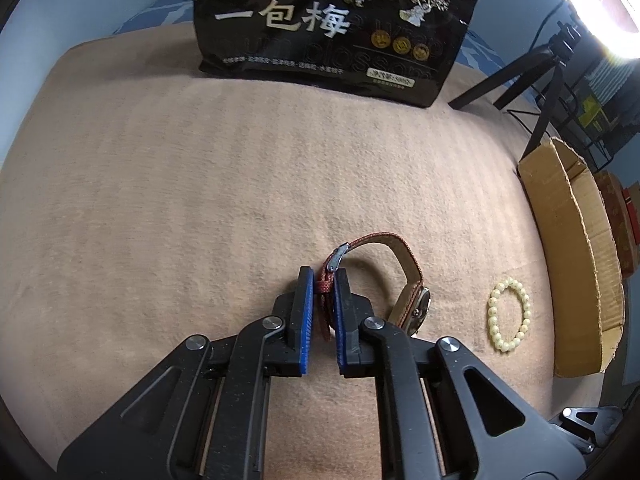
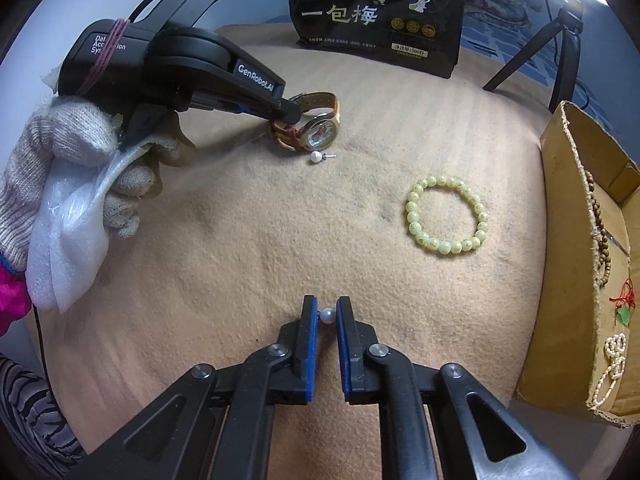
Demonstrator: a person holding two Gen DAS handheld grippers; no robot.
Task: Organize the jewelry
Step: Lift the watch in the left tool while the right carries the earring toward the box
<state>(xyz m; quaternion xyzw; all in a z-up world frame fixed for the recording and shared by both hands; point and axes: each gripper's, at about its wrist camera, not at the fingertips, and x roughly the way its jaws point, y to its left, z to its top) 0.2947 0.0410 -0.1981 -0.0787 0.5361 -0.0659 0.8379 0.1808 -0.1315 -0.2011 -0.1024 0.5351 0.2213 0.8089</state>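
Note:
My left gripper [image 1: 322, 280] is shut on the red-brown strap of a wristwatch [image 1: 412, 280] that lies on the tan blanket; the watch [image 2: 320, 130] and the left gripper [image 2: 286, 114] also show in the right wrist view. My right gripper [image 2: 326, 314] is shut on a pearl earring [image 2: 328, 315] just above the blanket. A second pearl earring [image 2: 318, 156] lies in front of the watch. A pale green bead bracelet [image 2: 446, 214] lies to the right, also in the left wrist view [image 1: 509, 314].
An open cardboard box [image 2: 568, 248] stands at the right edge and holds dark wooden beads [image 2: 600, 216] and a small pearl string [image 2: 612, 364]. A black snack bag [image 2: 378, 12] stands at the back. A tripod [image 2: 560, 52] stands at the back right.

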